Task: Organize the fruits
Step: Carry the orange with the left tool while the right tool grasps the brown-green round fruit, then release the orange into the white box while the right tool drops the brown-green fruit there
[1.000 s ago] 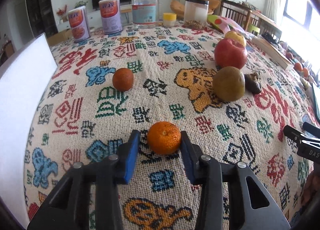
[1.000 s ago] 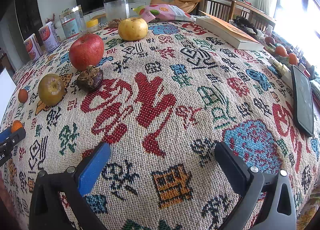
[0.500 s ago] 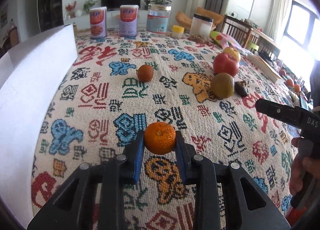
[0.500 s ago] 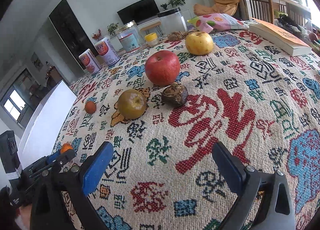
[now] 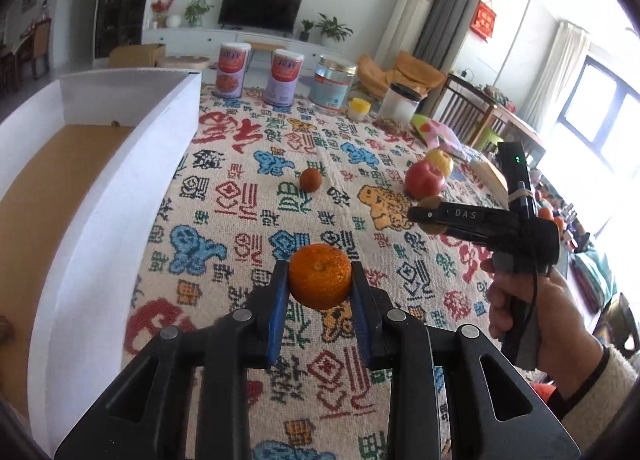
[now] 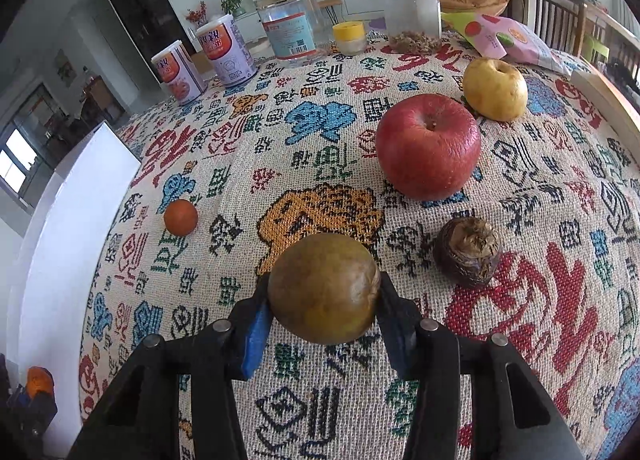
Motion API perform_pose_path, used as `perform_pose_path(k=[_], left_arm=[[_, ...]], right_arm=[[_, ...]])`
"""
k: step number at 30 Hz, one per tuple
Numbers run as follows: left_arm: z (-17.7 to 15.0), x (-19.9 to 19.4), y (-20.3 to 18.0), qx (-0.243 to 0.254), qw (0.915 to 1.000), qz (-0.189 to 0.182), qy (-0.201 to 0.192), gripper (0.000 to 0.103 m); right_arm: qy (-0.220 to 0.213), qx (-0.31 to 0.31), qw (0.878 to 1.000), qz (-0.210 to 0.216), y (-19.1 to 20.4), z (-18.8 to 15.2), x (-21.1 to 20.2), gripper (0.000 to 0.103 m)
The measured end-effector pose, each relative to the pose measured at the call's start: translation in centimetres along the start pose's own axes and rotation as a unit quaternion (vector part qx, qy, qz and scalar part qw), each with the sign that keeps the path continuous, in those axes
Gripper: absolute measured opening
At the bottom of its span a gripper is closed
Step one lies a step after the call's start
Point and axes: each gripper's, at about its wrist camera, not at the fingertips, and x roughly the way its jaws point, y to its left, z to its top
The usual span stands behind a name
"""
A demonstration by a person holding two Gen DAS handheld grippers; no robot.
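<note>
My left gripper (image 5: pixel 319 280) is shut on an orange tangerine (image 5: pixel 320 275) and holds it above the patterned tablecloth, beside the white box (image 5: pixel 116 196) on the left. My right gripper (image 6: pixel 322 302) is closed around a green-brown round fruit (image 6: pixel 324 294) that rests on the cloth. A red apple (image 6: pixel 428 146), a yellow apple (image 6: pixel 495 89), a dark wrinkled fruit (image 6: pixel 467 257) and a small orange fruit (image 6: pixel 181 217) lie on the cloth beyond it. The right gripper also shows in the left wrist view (image 5: pixel 416 215).
The white box has a brown cardboard floor (image 5: pixel 44 196). Two cans (image 6: pixel 200 56), a glass jar (image 6: pixel 290 26), a plastic jar (image 6: pixel 412 12), a yellow-lidded cup (image 6: pixel 349 38) and a snack bag (image 6: pixel 508 40) stand at the table's far edge.
My left gripper has lifted the tangerine off the cloth, and the box's inside has come into view. My right gripper has moved forward and closed on the green-brown fruit.
</note>
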Motion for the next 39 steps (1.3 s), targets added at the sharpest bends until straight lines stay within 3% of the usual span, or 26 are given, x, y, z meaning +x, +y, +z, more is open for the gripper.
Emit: perform_pose_path(k=[4, 8, 11, 16, 20, 25, 26, 27, 29, 30, 34, 39], left_arm=[[0.4, -4.2, 1.1, -0.030, 0.9990, -0.032, -0.006, 0.029], [1.8, -8.6, 3.9, -0.073, 0.9964, -0.037, -0.024, 0.029], [2.9, -11.9, 7.5, -0.103, 0.9934, 0.001, -0.050, 0.029], [2.7, -13.0, 14.8, -0.133, 0.9809, 0.128, -0.061, 0.029], [1.1, -11.3, 19.5, -0.164, 0.9678, 0.188, -0.033, 0.029], [-0.8, -10.3, 22.0, -0.189, 0.9569, 0.220, -0.004, 0.032], [-1.0, -10.5, 22.2, -0.195, 0.9547, 0.225, -0.005, 0.041], [-1.3, -10.8, 22.3, -0.199, 0.9529, 0.228, -0.009, 0.058], [-1.4, -11.4, 22.2, -0.205, 0.9478, 0.243, -0.024, 0.080], [-1.4, -11.7, 22.0, -0.204, 0.9463, 0.248, -0.035, 0.083], [-0.4, -11.9, 20.0, -0.181, 0.9507, 0.241, -0.072, 0.084], [1.1, -10.3, 13.4, -0.119, 0.9731, 0.175, -0.091, 0.090]], right_arm=[[0.001, 0.048, 0.994, 0.102, -0.4, -2.0, -3.6, 0.048], [0.008, 0.025, 0.984, 0.175, 4.9, -2.8, -6.3, 0.048], [0.014, -0.022, 0.971, 0.236, 12.0, -3.1, -8.1, 0.048], [0.045, -0.123, 0.942, 0.308, 25.5, -5.1, -8.8, 0.048], [0.065, -0.203, 0.931, 0.297, 33.9, -7.7, -6.7, 0.049], [0.091, -0.268, 0.923, 0.261, 38.4, -10.9, -3.7, 0.049], [0.096, -0.277, 0.921, 0.257, 38.8, -11.4, -3.3, 0.049], [0.100, -0.283, 0.919, 0.254, 39.1, -11.8, -2.8, 0.050], [0.103, -0.287, 0.920, 0.245, 39.0, -12.4, -2.3, 0.051], [0.101, -0.282, 0.921, 0.248, 38.7, -12.5, -2.3, 0.057], [0.060, -0.255, 0.929, 0.260, 35.5, -11.4, -4.4, 0.081], [-0.051, -0.245, 0.947, 0.200, 27.5, -10.2, -8.7, 0.103]])
